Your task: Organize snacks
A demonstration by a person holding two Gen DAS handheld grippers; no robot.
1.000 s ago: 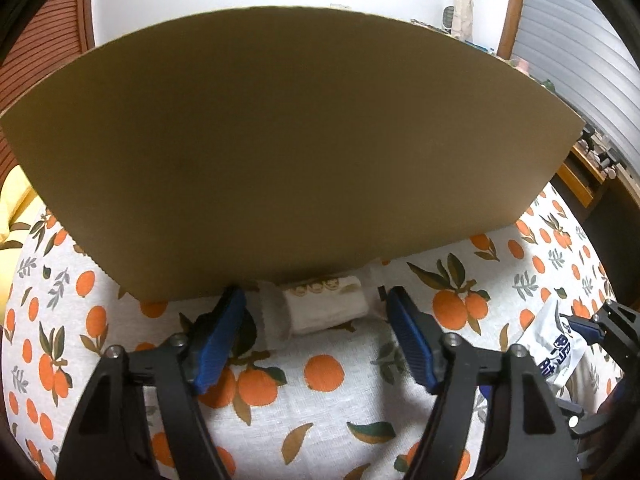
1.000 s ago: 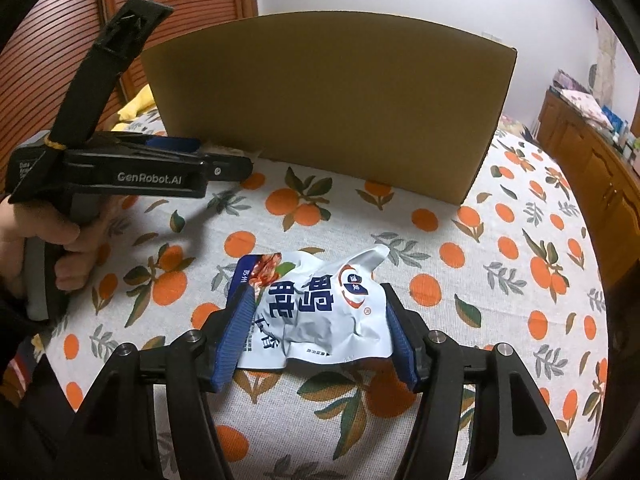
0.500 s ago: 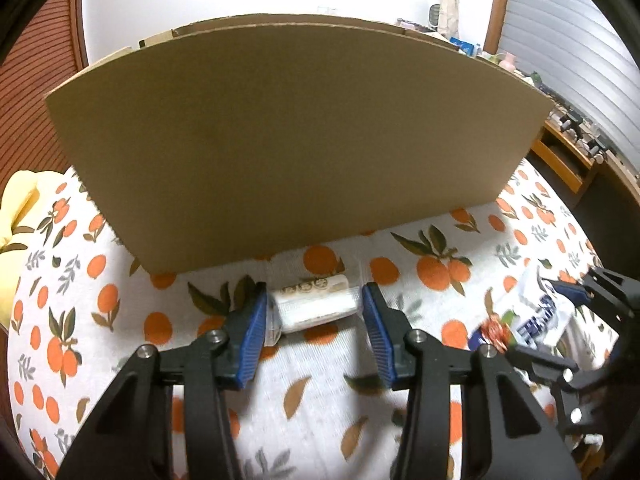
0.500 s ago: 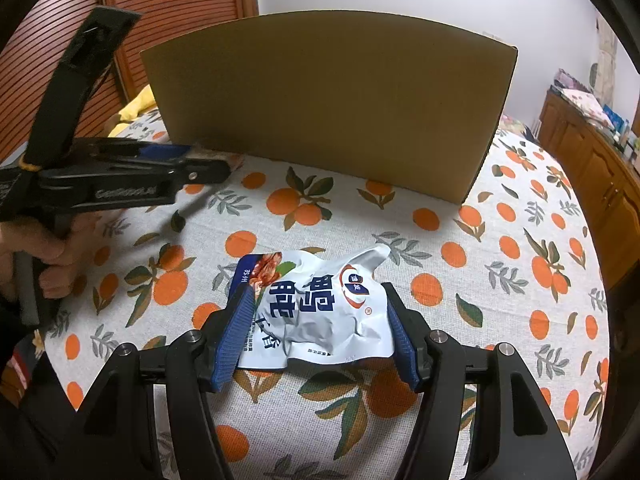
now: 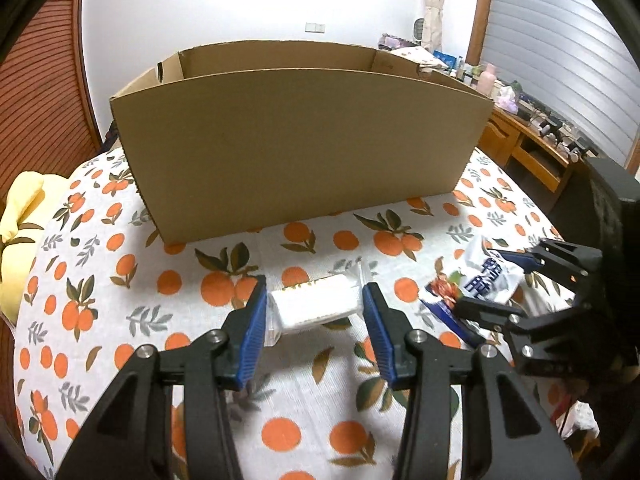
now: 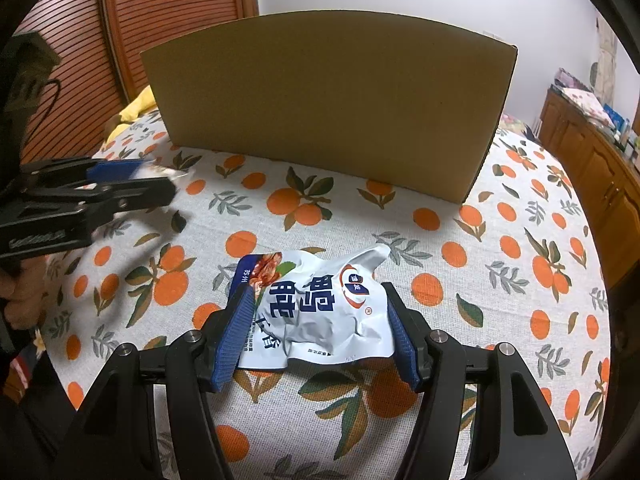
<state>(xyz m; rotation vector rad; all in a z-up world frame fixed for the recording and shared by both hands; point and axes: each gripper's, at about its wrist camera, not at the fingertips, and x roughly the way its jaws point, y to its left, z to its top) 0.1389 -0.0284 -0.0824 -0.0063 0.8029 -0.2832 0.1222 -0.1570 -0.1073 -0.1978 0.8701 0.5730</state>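
Mostly crinkled foil pouch (image 6: 316, 308), plain cardboard box (image 5: 296, 160).

The left wrist camera sits just behind its own black tongs with blue pads, the left gripper (image 5: 314, 312), looking down and forward across the round table under an orange-print cloth (image 5: 120, 320). Ahead of the tips stands the open brown cardboard box (image 5: 296, 152), seen from high enough to catch its inner walls. The right wrist camera rides behind the right gripper (image 6: 320, 324), angled down likewise but lower, so the box (image 6: 328, 104) shows only its outer face. Both views share the box and cloth (image 6: 500, 272). Each catches the other tool: right gripper (image 5: 492, 284) off the left tongs' right side, left gripper (image 6: 132, 180) off the right tongs' left.
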